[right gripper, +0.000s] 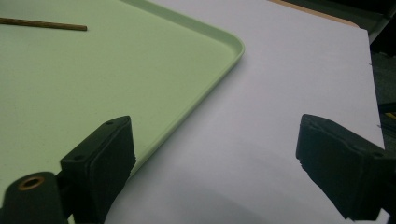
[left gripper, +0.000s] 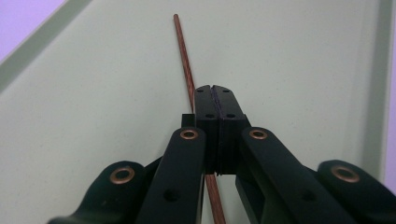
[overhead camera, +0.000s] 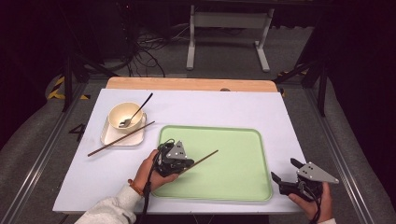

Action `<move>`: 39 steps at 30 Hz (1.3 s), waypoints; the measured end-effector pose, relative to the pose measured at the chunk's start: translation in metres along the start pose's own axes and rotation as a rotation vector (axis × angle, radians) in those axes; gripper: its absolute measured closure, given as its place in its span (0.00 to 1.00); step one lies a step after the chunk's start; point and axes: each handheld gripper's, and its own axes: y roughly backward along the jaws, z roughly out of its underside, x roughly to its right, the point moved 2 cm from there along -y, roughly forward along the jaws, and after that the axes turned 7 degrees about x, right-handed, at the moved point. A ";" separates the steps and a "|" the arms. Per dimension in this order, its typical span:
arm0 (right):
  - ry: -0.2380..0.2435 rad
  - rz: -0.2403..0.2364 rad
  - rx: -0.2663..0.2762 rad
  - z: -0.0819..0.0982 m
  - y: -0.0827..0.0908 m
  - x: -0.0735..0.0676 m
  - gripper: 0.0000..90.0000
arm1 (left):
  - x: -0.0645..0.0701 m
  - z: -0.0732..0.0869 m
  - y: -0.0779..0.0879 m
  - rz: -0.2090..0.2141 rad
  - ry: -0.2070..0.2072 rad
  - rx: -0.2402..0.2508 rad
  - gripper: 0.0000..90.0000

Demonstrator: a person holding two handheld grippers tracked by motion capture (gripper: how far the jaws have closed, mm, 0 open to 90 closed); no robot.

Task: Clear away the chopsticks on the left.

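Gripping a brown chopstick (overhead camera: pixel 201 161) over the green tray (overhead camera: pixel 243 186), the left gripper (overhead camera: pixel 184 164) appears clamped in the high view. Its own view shows the pads (left gripper: pixel 205 105) pressed together, the stick seemingly pinched. The right gripper (right gripper: pixel 215 163) gapes wide over the white table (right gripper: pixel 289 70).

Dim room; grey floor (overhead camera: pixel 233 56), tangled black cables (overhead camera: pixel 144 51), white-legged stand (overhead camera: pixel 229 21) beyond the white-topped table (overhead camera: pixel 205 105).

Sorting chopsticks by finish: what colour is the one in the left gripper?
Reddish-brown chopstick, clearest in the left gripper view.
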 end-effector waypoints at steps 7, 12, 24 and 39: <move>-0.001 -0.001 -0.003 0.000 -0.001 0.000 0.14 | 0.000 -0.005 -0.012 0.037 -0.025 -0.012 1.00; -0.001 -0.001 -0.007 0.001 -0.001 0.000 0.14 | 0.003 -0.008 -0.024 0.042 -0.048 -0.041 1.00; 0.008 -0.009 -0.014 0.001 -0.002 -0.002 0.14 | -0.001 -0.007 -0.040 0.024 -0.047 -0.094 1.00; 0.012 -0.014 -0.022 0.001 -0.002 -0.002 0.14 | -0.038 0.018 -0.008 -0.084 0.155 -0.049 1.00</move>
